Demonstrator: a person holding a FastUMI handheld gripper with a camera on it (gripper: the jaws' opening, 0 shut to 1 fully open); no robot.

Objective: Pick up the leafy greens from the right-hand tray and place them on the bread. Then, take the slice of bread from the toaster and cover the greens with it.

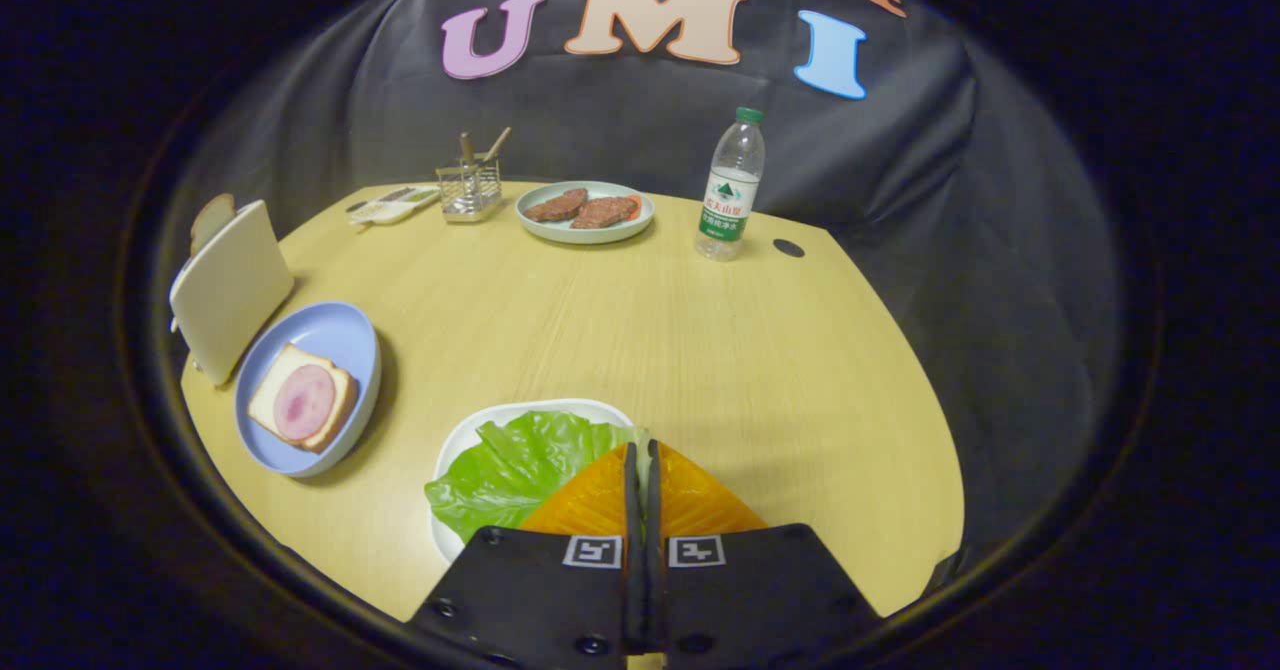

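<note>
A green lettuce leaf lies on a white tray right at my fingers. My gripper is shut, its two fingers pressed together on the leaf's right edge, and a pale sliver of leaf shows between them. The fingers hide the tray's right part. To the left, a blue plate holds a slice of bread topped with a round of ham. Behind that plate stands a cream toaster with a bread slice sticking out of its top.
At the back of the yellow wooden table are a green plate of meat patties, a water bottle, a wire utensil holder and a small white tray. A dark hole sits near the bottle.
</note>
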